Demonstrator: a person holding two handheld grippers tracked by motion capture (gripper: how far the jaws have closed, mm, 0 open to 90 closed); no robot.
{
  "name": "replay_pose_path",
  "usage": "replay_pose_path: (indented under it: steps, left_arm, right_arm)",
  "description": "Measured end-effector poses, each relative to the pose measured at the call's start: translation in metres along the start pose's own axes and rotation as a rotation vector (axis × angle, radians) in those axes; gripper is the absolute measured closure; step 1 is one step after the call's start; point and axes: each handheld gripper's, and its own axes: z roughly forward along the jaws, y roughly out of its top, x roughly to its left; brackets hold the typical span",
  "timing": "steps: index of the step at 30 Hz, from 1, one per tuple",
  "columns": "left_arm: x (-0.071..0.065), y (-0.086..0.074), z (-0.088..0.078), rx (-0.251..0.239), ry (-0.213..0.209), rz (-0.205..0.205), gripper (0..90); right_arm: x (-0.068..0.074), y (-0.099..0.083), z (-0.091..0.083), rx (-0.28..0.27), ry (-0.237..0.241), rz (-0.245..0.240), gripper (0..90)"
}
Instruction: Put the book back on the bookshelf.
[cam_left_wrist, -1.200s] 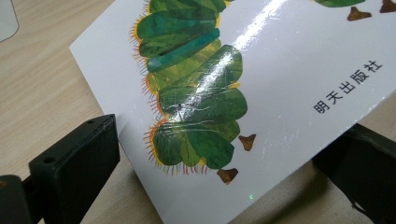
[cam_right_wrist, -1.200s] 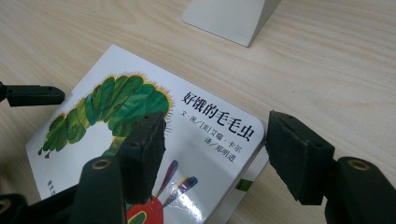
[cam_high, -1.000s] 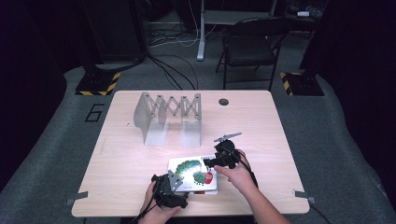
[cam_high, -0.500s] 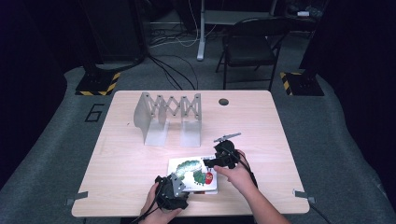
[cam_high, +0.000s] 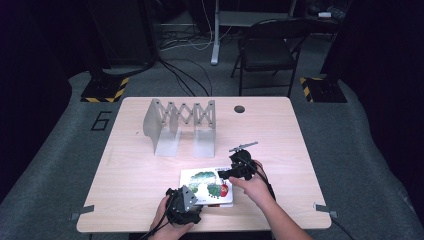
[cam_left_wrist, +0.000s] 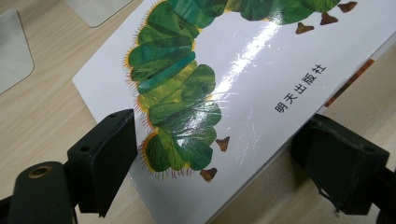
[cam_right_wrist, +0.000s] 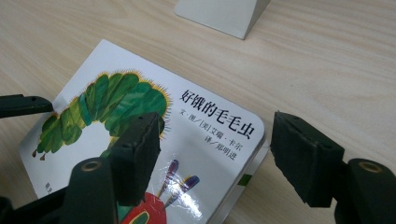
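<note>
I see the pale wooden counter carrying a grey metal accordion book rack at the back and a glossy white picture book with a green caterpillar lying near my edge. My left gripper straddles its near corner, jaws closing but apparently not yet pinching; the right gripper has just released, jaws opening. Next: clamp left, lift, probably toward the rack. The cover reads "好饿的毛毛虫" and "明天出版社".

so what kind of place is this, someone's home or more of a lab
Most likely a lab or recording studio, not a home: a bare light wooden table standing on grey carpet marked with a painted number 6, yellow-and-black hazard-striped stand bases, loose floor cables and a black folding chair.
</note>
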Motion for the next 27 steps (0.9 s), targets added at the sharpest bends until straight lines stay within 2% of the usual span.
replay_pose_path:
  steps: [5, 7, 14, 18, 19, 20, 23, 25, 26, 27]
  left_arm:
    - [0.000, -0.001, 0.000, -0.002, -0.001, -0.001, 14.7]
    - [-0.001, -0.001, 0.000, -0.005, 0.012, -0.001, 14.7]
    - [-0.001, -0.001, 0.000, -0.007, 0.000, -0.004, 14.7]
    - [0.000, -0.002, 0.000, -0.012, 0.000, 0.000, 14.7]
    - [0.000, -0.002, 0.000, -0.014, 0.001, -0.003, 14.6]
    - [0.000, -0.002, 0.000, -0.010, 0.001, -0.003, 14.6]
    - [-0.001, -0.001, 0.000, -0.011, 0.004, -0.006, 14.6]
    - [-0.001, -0.001, 0.001, -0.015, 0.010, -0.005, 14.6]
    - [-0.001, -0.002, 0.001, -0.018, 0.012, -0.005, 14.6]
    - [-0.001, -0.002, 0.001, -0.020, 0.015, -0.005, 14.6]
  right_arm:
    - [-0.003, 0.013, -0.004, 0.031, 0.046, 0.002, 28.7]
    - [-0.001, 0.019, -0.004, 0.033, 0.071, -0.004, 25.4]
    - [0.006, 0.028, 0.011, 0.068, 0.072, -0.026, 16.7]
    - [0.002, 0.022, 0.015, 0.070, 0.076, -0.012, 19.0]
    - [0.001, 0.019, 0.017, 0.081, 0.057, 0.020, 20.3]
    - [-0.002, 0.018, 0.018, 0.092, 0.041, 0.014, 20.4]
    - [-0.010, 0.012, 0.025, 0.092, 0.073, 0.042, 25.0]
    - [-0.012, 0.010, 0.027, 0.111, 0.087, 0.061, 24.8]
    - [-0.015, 0.010, 0.028, 0.105, 0.101, 0.046, 25.3]
    - [-0.015, 0.010, 0.028, 0.109, 0.110, 0.057, 26.1]
